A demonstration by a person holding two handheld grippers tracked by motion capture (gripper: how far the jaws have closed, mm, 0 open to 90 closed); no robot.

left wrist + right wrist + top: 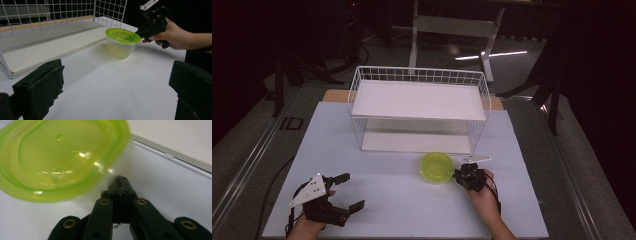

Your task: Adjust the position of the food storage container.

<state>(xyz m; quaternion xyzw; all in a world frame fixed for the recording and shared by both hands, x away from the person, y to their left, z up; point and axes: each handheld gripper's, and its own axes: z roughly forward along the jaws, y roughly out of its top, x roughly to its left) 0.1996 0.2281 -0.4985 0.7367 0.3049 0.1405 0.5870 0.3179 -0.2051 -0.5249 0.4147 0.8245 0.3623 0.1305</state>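
In the right gripper view the green-lidded container [60, 157] was blurred and cut off at the top and left edges, so whether the pressed-together jaws of the right gripper [121, 181] touched its rim could not be made out; nothing was between them. From the high view the container [437, 166] stood on the white table [402, 205], just in front of the wire rack [419, 107] and right beside the right gripper [460, 174]. The left gripper [347, 192] rested near the table's front left, well apart from the container, its jaws wide open and empty. The rack's lower shelf lay partly hidden under its upper shelf.
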